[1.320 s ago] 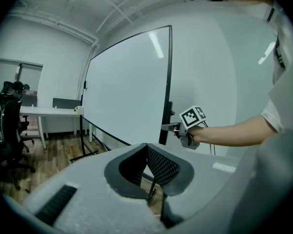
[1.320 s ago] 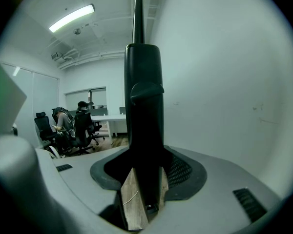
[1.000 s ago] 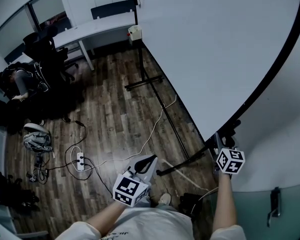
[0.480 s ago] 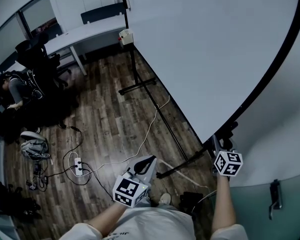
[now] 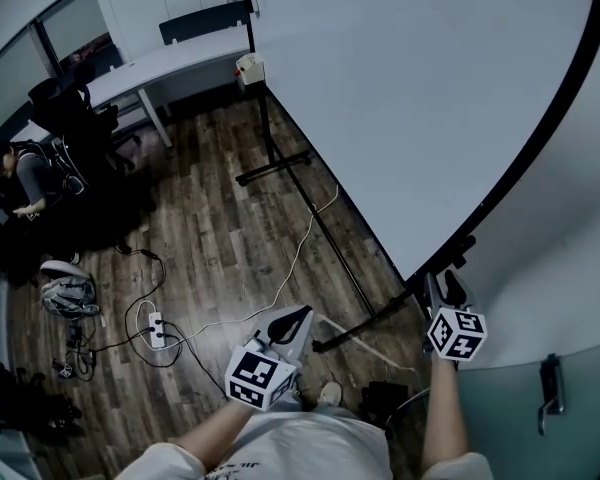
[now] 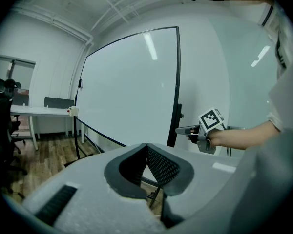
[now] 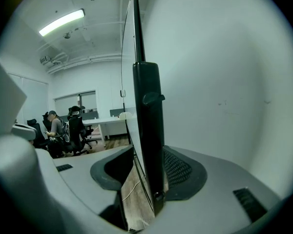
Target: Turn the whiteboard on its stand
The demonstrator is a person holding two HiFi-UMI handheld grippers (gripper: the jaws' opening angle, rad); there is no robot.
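Observation:
The big whiteboard [image 5: 430,98] stands on a black floor stand [image 5: 340,258], its black frame curving down to the near corner. At that corner my right gripper [image 5: 438,286] is shut on the frame's upright edge. In the right gripper view the black frame post [image 7: 149,130] fills the gap between the right gripper's [image 7: 149,155] pads. My left gripper [image 5: 295,320] hangs low over the floor, apart from the board, shut and empty. The left gripper view shows the left gripper's [image 6: 146,147] pads meeting, with the board [image 6: 132,91] and my right gripper [image 6: 185,129] beyond.
A white wall lies right behind the board. A white desk [image 5: 170,63] and office chairs stand at the far left, where a person [image 5: 20,173] sits. A power strip [image 5: 158,323], cables and a bag [image 5: 68,288] lie on the wood floor.
My right gripper has stayed at the board's near corner and dropped slightly in the view. The head view has shifted a little. The left gripper has hardly moved.

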